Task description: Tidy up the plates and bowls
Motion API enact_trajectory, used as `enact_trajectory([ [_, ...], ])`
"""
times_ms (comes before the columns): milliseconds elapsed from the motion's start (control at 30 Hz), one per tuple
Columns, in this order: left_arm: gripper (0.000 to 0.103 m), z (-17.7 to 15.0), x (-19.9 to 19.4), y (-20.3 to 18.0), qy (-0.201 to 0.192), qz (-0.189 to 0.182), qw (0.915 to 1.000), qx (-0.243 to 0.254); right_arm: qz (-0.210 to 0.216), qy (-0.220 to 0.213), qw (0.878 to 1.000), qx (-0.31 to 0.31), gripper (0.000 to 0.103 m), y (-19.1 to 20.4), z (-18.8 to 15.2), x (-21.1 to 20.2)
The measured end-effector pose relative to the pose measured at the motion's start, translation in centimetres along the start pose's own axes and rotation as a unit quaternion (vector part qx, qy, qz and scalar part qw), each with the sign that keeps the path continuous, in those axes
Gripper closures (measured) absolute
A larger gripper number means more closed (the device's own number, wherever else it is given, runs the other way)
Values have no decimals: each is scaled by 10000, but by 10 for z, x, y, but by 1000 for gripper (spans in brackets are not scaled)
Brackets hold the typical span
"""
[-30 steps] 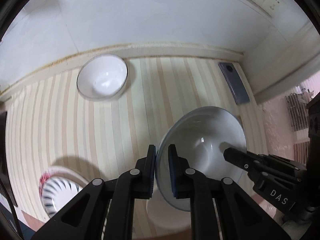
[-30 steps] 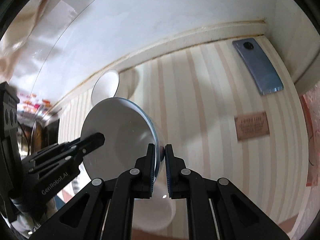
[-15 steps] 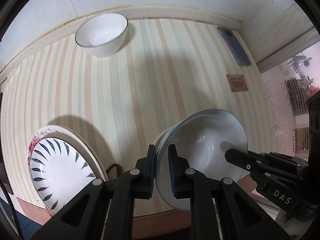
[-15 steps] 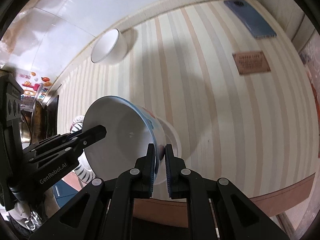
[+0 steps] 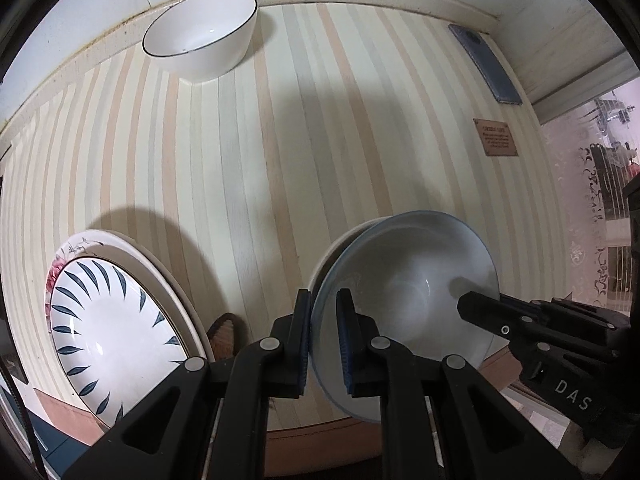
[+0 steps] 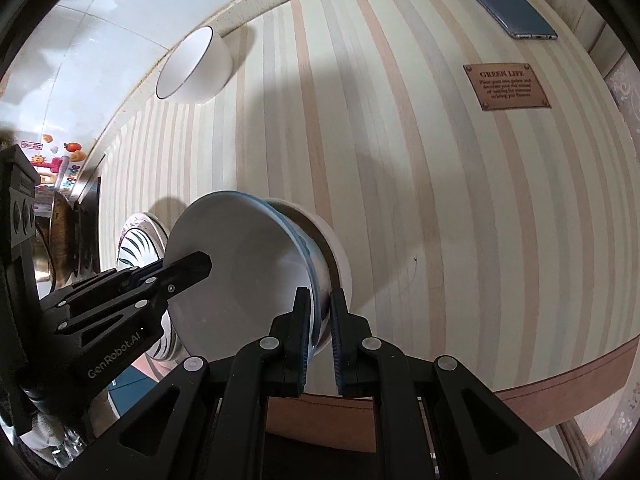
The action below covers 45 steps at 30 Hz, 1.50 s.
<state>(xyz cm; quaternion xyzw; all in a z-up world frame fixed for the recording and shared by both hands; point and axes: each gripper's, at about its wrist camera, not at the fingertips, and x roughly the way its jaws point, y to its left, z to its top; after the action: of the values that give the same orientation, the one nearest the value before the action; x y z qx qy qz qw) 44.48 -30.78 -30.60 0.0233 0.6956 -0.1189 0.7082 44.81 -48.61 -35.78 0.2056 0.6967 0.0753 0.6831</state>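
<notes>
Both grippers hold one pale blue-rimmed bowl (image 5: 404, 300) by opposite rims. My left gripper (image 5: 323, 332) is shut on its left rim; my right gripper (image 6: 320, 320) is shut on its right rim, and the bowl (image 6: 240, 276) shows tilted there. It hangs just above a white bowl (image 6: 340, 256) near the table's front edge; whether they touch I cannot tell. A white black-rimmed bowl (image 5: 200, 36) stands at the back wall. A plate with dark leaf marks (image 5: 108, 336) lies on a larger floral plate (image 5: 64, 252) at front left.
A blue phone (image 5: 484, 64) lies at the back right by the wall. A brown label (image 6: 508, 86) is fixed to the striped tablecloth (image 5: 280, 140). The table's front edge (image 6: 560, 376) is close below the bowls.
Both grippers have carried the bowl back toward the table's front edge and lower, over the white bowl. The view now looks down more steeply; the plates have come into sight.
</notes>
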Motion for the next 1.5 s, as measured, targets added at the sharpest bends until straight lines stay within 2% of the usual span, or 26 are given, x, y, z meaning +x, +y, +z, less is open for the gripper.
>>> enact_trajectory([
  [167, 92, 0, 2, -1, 52, 5, 10000, 19, -85, 50, 9999, -51, 89, 3, 7, 2],
  [267, 92, 2, -8, 7, 105, -157, 9998, -102, 79, 218, 9997, 28, 89, -1, 13, -3],
  [367, 90, 12, -34, 27, -204, -304, 9986, -390, 278, 87, 9995, 107, 88, -2, 25, -26],
  [400, 88, 19, -42, 36, -339, -317, 9977, -491, 380, -17, 9992, 122, 85, 0, 33, -34],
  [433, 79, 29, -49, 47, -503, -319, 9962, -634, 448, -106, 9988, 140, 81, 2, 40, -39],
  [467, 76, 41, -54, 60, -678, -310, 9942, -781, 555, -228, 9981, 118, 69, 8, 55, -44],
  [500, 76, 53, -55, 72, -809, -255, 9922, -914, 618, -354, 9974, 72, 61, 14, 69, -46],
  [533, 76, 67, -54, 87, -891, -153, 9899, -1089, 626, -470, 9969, 33, 60, 21, 82, -46],
  [600, 76, 94, -46, 115, -932, -118, 9854, -1418, 658, -713, 9953, -59, 60, 39, 119, -37],
  [700, 76, 130, -26, 151, -885, 4, 9797, -1800, 780, -836, 9934, -71, 60, 63, 170, -13],
  [833, 75, 160, 0, 183, -663, -199, 9757, -2078, 816, -720, 9940, -69, 60, 91, 222, 26],
  [933, 76, 175, 15, 192, -485, -287, 9748, -2156, 740, -590, 9955, -70, 60, 102, 245, 49],
  [1067, 77, 189, 29, 188, -388, -274, 9768, -2089, 697, -333, 9970, 13, 61, 105, 261, 78],
  [1100, 78, 192, 31, 186, -433, -243, 9779, -2033, 653, -304, 9974, 14, 65, 106, 264, 84],
  [1133, 89, 195, 33, 184, -468, -210, 9793, -1957, 602, -299, 9977, 2, 71, 105, 266, 88],
  [1167, 94, 197, 33, 180, -475, -202, 9806, -1893, 600, -287, 9978, -28, 89, 106, 268, 92],
  [1333, 94, 194, 30, 163, -597, 91, 9839, -1681, 320, -413, 9984, -231, 90, 113, 262, 91],
  [1500, 94, 188, 19, 151, -696, 57, 9846, -1602, 278, -438, 9983, -276, 90, 114, 257, 81],
])
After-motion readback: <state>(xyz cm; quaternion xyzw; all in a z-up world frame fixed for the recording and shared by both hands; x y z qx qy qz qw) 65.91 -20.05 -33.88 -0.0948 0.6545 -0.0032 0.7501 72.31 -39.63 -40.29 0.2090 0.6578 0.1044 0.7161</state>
